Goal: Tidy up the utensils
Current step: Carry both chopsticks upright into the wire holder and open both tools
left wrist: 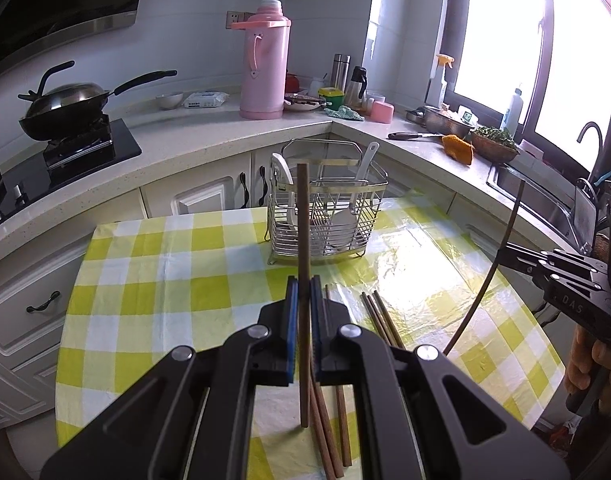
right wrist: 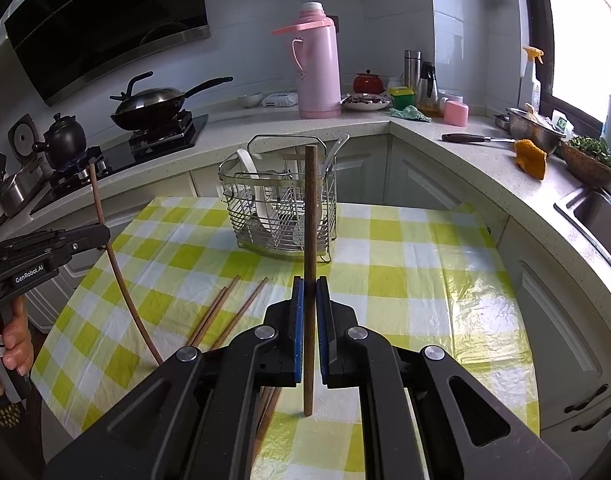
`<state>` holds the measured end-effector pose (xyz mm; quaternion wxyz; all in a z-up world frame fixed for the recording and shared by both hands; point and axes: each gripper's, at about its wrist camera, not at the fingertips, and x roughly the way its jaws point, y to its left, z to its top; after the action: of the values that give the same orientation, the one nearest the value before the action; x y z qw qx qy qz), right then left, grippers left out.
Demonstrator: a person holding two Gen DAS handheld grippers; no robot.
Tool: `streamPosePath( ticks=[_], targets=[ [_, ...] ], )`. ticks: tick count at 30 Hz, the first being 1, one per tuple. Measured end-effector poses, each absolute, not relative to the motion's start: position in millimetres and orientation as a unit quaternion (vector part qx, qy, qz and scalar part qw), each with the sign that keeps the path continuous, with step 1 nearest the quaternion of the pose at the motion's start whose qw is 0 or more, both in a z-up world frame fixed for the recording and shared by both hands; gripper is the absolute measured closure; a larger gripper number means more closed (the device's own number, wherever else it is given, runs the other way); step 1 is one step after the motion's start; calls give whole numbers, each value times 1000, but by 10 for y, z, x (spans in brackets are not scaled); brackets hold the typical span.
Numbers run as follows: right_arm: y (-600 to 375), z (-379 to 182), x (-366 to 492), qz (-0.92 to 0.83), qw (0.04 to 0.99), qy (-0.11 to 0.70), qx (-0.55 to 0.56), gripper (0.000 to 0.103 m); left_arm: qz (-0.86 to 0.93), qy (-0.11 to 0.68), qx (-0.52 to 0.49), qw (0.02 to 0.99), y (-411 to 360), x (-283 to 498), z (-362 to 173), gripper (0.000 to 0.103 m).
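My left gripper (left wrist: 304, 292) is shut on a brown wooden chopstick (left wrist: 303, 240) and holds it upright above the checked table. My right gripper (right wrist: 310, 292) is shut on a second chopstick (right wrist: 310, 220), also upright. Each gripper shows in the other's view: the right one (left wrist: 505, 250) with its chopstick (left wrist: 501, 248), the left one (right wrist: 103, 236) with its chopstick (right wrist: 105, 232). A wire utensil basket (left wrist: 325, 208) (right wrist: 279, 204) with white spoons (left wrist: 347, 220) stands at the table's far side. Several loose chopsticks (left wrist: 381, 316) (right wrist: 225, 312) lie on the cloth below the grippers.
The yellow-checked tablecloth (left wrist: 165, 280) (right wrist: 405, 260) covers a small table. Behind it runs a counter (left wrist: 209, 132) with a pink thermos (left wrist: 263, 64), a wok on the stove (left wrist: 65, 104), a knife (right wrist: 473, 139), bowls and a sink (right wrist: 593, 212).
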<state>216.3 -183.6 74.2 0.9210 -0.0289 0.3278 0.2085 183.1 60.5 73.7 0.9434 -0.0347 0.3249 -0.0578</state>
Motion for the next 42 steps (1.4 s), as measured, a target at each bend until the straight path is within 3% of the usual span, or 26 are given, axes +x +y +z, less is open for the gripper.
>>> streamPosePath(
  ticks=[17, 35, 42],
  targets=[
    [-1759, 1102, 2550, 245, 911, 330, -27, 95, -83, 303, -28, 949, 539, 2190, 1166, 97],
    [-1449, 2133, 3302, 289, 908, 302, -29, 95, -88, 243, -9, 966, 470, 2919, 2311, 97],
    [-1361, 2256, 3672, 291, 908, 301, -20, 95, -86, 233, -24, 968, 544, 3314, 2463, 97]
  ],
)
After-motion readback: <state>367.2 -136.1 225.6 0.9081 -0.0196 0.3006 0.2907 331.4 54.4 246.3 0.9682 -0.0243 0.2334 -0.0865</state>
